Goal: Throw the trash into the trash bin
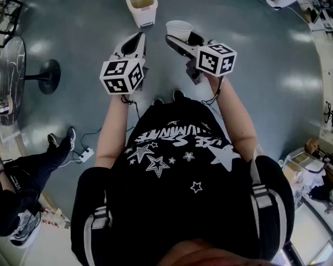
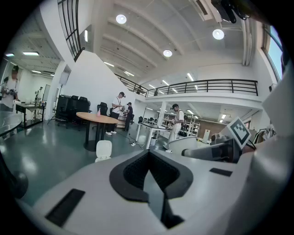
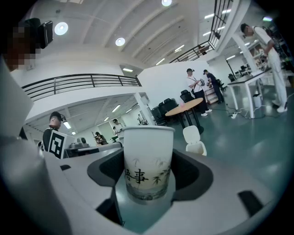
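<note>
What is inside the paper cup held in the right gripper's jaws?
From the head view, the paper cup in the right gripper shows a pale inner wall and no visible contents. Its bottom is hidden; the right gripper view shows only its outside.

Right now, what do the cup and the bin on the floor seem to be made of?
Cup: probably paper, matte white, with a rolled rim and printed ink characters and bamboo.
Trash bin: likely plastic, smooth cream-white, with rounded moulded walls; too small to be sure.

White paper cup (image 3: 148,160) upright in right hand-held gripper (image 1: 182,41); white trash bin (image 1: 142,11) on floor.
</note>
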`<action>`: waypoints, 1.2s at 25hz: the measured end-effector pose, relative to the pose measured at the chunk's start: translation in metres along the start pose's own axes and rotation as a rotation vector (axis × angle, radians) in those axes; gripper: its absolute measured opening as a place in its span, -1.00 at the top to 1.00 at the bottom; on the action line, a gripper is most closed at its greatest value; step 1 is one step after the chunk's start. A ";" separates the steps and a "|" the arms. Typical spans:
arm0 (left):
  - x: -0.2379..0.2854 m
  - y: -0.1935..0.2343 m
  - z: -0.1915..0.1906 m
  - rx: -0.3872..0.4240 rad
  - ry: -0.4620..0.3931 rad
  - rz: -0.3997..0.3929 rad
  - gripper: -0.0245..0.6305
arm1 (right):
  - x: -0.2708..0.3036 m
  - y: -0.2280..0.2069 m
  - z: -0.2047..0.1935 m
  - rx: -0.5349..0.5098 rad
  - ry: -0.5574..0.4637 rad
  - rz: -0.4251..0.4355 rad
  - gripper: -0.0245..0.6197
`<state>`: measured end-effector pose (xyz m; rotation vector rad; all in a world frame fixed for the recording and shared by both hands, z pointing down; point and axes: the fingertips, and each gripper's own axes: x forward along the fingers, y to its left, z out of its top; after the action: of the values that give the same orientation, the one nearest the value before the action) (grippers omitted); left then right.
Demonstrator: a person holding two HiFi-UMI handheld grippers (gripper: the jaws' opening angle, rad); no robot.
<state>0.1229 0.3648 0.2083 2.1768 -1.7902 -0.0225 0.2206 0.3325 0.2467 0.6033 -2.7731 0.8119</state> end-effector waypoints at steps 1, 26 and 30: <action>-0.001 0.003 0.002 0.003 0.001 0.001 0.89 | -0.001 -0.002 -0.001 0.010 -0.005 -0.015 -0.05; 0.048 0.064 0.010 -0.013 0.008 0.062 0.89 | 0.075 -0.061 0.022 0.062 0.002 -0.021 -0.06; 0.074 0.080 0.016 -0.027 0.021 0.081 0.89 | 0.097 -0.079 0.038 0.067 0.017 -0.005 -0.05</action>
<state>0.0591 0.2775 0.2275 2.0771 -1.8536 -0.0054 0.1647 0.2192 0.2800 0.6116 -2.7380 0.9073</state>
